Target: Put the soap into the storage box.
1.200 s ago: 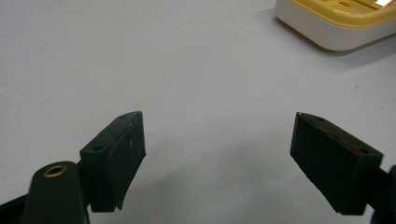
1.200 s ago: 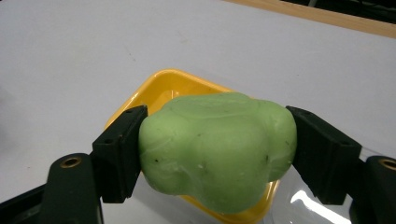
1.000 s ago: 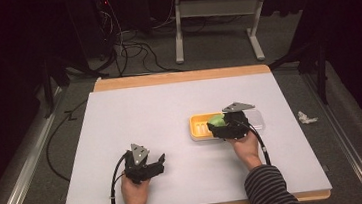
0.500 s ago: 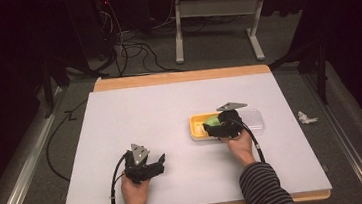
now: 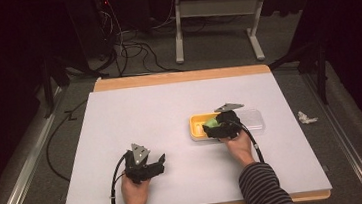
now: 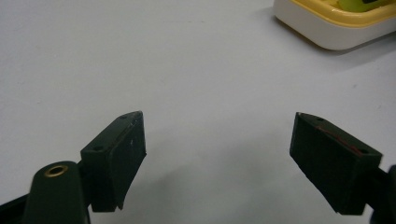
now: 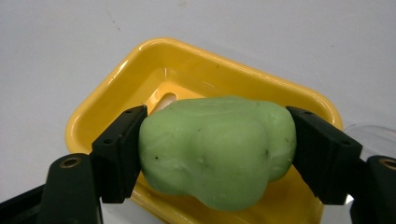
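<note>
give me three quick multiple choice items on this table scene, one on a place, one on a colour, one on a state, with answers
1. Where is the green lump?
A. over the yellow tray
B. beside the left gripper
C. on the floor

2. What colour is the tray inside?
A. blue
B. yellow
C. red

3. How do the left gripper's jaws stand?
A. shut on the lump
B. shut on the tray's rim
C. open, nothing between them

Answers:
1. A, the right gripper view shows the lump above the tray, clamped by the right gripper.
2. B, its rim and floor look yellow there.
3. C, the left gripper view shows bare white table between the spread jaws.
</note>
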